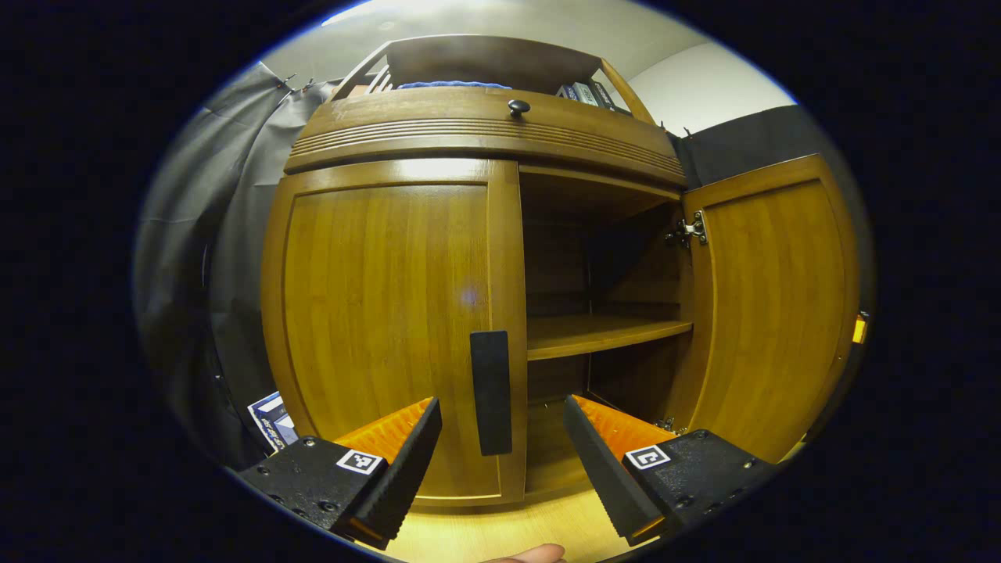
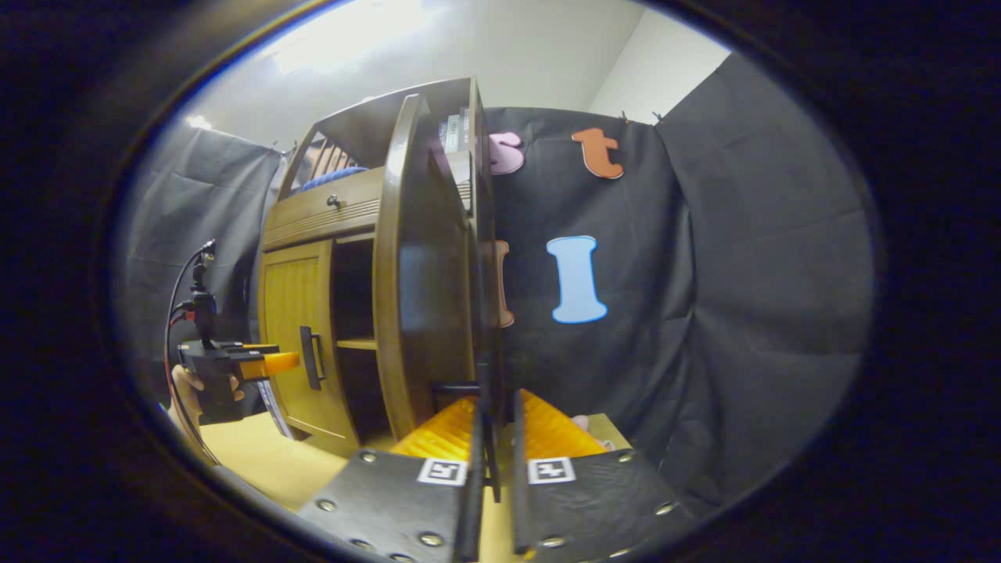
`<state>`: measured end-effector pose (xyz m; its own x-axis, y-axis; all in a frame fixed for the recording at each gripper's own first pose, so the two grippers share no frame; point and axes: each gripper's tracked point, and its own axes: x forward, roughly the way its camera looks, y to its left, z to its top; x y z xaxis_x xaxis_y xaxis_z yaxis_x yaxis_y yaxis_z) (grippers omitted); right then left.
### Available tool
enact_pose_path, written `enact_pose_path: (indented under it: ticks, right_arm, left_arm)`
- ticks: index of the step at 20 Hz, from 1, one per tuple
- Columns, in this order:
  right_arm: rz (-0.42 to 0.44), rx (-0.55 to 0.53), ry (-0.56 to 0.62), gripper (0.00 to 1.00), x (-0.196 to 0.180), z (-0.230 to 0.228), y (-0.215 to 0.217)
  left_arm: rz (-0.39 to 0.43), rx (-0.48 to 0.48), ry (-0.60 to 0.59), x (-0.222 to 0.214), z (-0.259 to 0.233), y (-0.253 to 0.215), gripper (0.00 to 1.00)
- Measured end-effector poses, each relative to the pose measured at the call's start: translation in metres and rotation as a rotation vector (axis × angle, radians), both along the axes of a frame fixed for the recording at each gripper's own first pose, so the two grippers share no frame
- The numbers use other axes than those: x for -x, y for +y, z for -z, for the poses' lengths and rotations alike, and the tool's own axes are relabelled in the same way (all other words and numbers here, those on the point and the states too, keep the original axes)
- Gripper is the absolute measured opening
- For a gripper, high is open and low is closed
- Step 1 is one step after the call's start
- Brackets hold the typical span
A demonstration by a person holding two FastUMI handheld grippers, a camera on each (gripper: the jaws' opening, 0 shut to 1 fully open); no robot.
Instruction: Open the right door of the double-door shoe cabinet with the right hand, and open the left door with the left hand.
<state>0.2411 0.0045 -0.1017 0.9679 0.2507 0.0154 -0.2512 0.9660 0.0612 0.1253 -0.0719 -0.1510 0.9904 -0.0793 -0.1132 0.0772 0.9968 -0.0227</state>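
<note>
Flanking the left door's upright handle (image 1: 491,391), wide-open left gripper (image 1: 500,461); right gripper (image 2: 494,438) clamped on swung-out right door's handle (image 2: 457,386).

One cabinet (image 1: 477,258) with two doors: one shut (image 1: 391,313), one swung open (image 1: 770,305). One black handle (image 1: 490,391) on the shut door, one knob (image 1: 518,106) above, one shelf (image 1: 602,332) inside. Two grippers (image 1: 500,461) (image 2: 493,469).

Right door (image 1: 770,313) swung wide, right half of cabinet open, shelf (image 1: 606,332) bare; left door (image 1: 391,328) shut, blocks left half; left gripper (image 1: 500,461) spread, open gap each side of black handle (image 1: 491,391); worktop (image 1: 500,532) free before cabinet.
</note>
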Motion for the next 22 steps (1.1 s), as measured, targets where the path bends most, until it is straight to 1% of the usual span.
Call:
enact_pose_path:
  ticks: [1, 2, 5, 7, 8, 9, 10, 11, 12, 13, 14, 16, 17, 18, 19, 20, 22]
  right_arm:
    - [0.013, 0.007, 0.003, 0.34, 0.001, 0.000, -0.004]
    - [0.031, 0.005, 0.004, 0.39, 0.002, 0.000, -0.008]
    - [0.100, -0.002, -0.001, 0.75, 0.013, -0.004, -0.030]
    - [0.090, -0.071, -0.012, 0.98, 0.025, -0.016, -0.033]
    - [0.085, -0.116, -0.017, 0.96, 0.032, -0.024, -0.034]
    - [0.090, -0.149, -0.023, 0.94, 0.039, -0.030, -0.041]
    - [0.091, -0.164, -0.035, 0.98, 0.045, -0.036, -0.045]
    - [0.075, -0.163, -0.049, 0.98, 0.051, -0.042, -0.044]
    - [0.079, -0.158, -0.058, 0.98, 0.057, -0.047, -0.046]
    - [0.098, -0.147, -0.062, 0.98, 0.063, -0.047, -0.053]
    - [0.110, -0.136, -0.066, 0.98, 0.069, -0.048, -0.056]
    - [0.102, -0.126, -0.068, 0.98, 0.082, -0.050, -0.048]
    - [0.098, -0.124, -0.060, 0.98, 0.087, -0.048, -0.045]
    - [0.095, -0.123, -0.054, 0.93, 0.092, -0.048, -0.041]
    - [0.093, -0.122, -0.052, 0.93, 0.097, -0.049, -0.038]
    - [0.093, -0.123, -0.053, 0.98, 0.102, -0.052, -0.035]
    - [0.092, -0.129, -0.053, 0.98, 0.112, -0.056, -0.030]
  left_arm:
    - [0.000, 0.001, 0.002, -0.005, 0.000, -0.001, 0.99]
    - [-0.004, -0.002, 0.002, -0.010, 0.001, -0.001, 0.99]
    - [-0.030, -0.021, -0.013, -0.027, -0.001, 0.002, 0.99]
    - [-0.026, -0.014, -0.001, -0.038, 0.005, -0.001, 0.99]
    - [-0.020, -0.010, 0.009, -0.041, 0.009, -0.003, 1.00]
    - [-0.019, -0.009, 0.013, -0.045, 0.011, -0.004, 0.97]
    - [-0.019, -0.013, 0.011, -0.051, 0.014, -0.004, 0.96]
    - [-0.029, -0.027, 0.009, -0.056, 0.016, -0.002, 0.96]
    - [-0.046, -0.044, 0.003, -0.063, 0.017, 0.002, 0.92]
    - [-0.074, -0.039, 0.001, -0.061, 0.016, 0.008, 0.84]
    - [-0.081, -0.015, -0.023, -0.063, 0.013, 0.009, 0.77]
    - [-0.058, 0.046, -0.009, -0.064, 0.009, 0.008, 0.55]
    - [-0.048, 0.053, 0.009, -0.063, 0.014, 0.007, 0.44]
    - [-0.034, 0.042, 0.019, -0.062, 0.014, 0.006, 0.34]
    - [-0.023, 0.028, 0.035, -0.059, 0.015, 0.006, 0.34]
    - [-0.011, 0.023, 0.034, -0.056, 0.014, 0.007, 0.34]
    - [0.026, 0.046, 0.019, -0.044, 0.012, 0.006, 0.34]
